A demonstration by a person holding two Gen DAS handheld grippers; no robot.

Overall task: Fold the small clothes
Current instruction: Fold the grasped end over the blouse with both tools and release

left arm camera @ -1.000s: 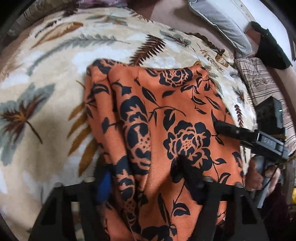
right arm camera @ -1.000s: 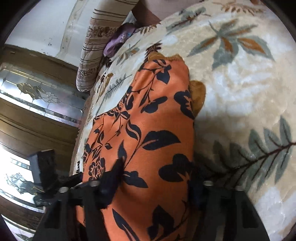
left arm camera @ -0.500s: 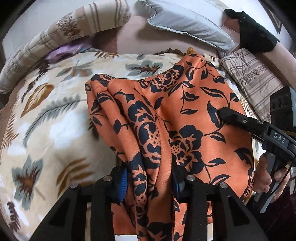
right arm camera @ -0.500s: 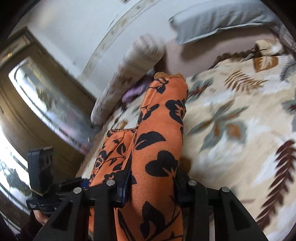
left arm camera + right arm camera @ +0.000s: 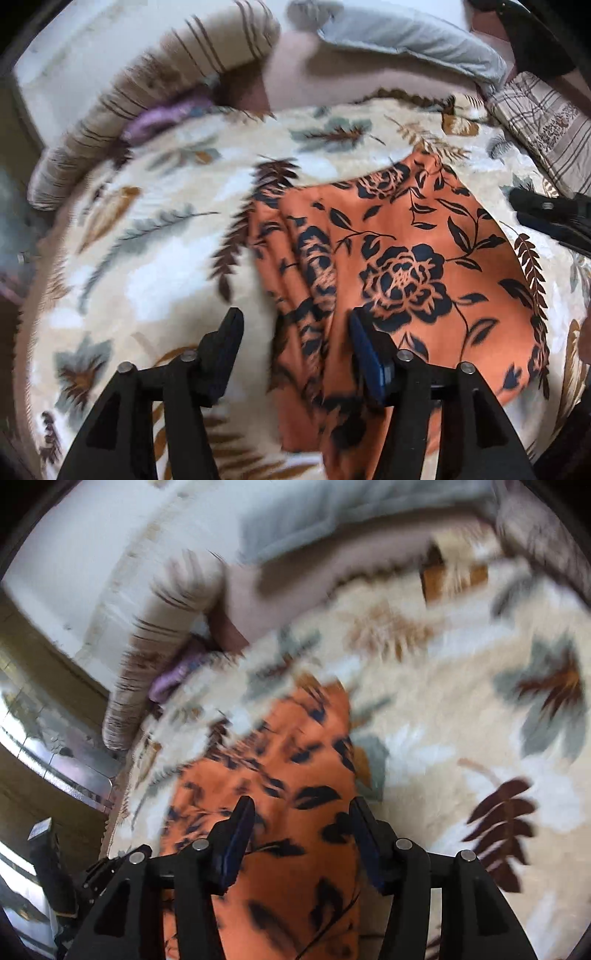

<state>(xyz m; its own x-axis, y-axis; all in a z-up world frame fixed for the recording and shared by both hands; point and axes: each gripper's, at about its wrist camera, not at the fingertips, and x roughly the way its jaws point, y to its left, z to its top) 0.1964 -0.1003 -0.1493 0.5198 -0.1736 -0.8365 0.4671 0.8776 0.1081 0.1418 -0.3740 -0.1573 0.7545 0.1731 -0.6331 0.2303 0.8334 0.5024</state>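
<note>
I saw the orange floral garment (image 5: pixel 399 266) lying on the leaf-print blanket (image 5: pixel 147 258) of the bed, its long axis running away from me toward the pillows (image 5: pixel 399 33), with a bunched fold along its left edge. My left tongs (image 5: pixel 293 332) had just been opening; their jaws stood apart over that fold, not pressing it. My right tongs (image 5: pixel 301 814) had likewise just spread and hung over the garment's (image 5: pixel 288 775) right side, the cloth between the jaws but unclamped. Both views were blurred, and I could read no label or writing.
</note>
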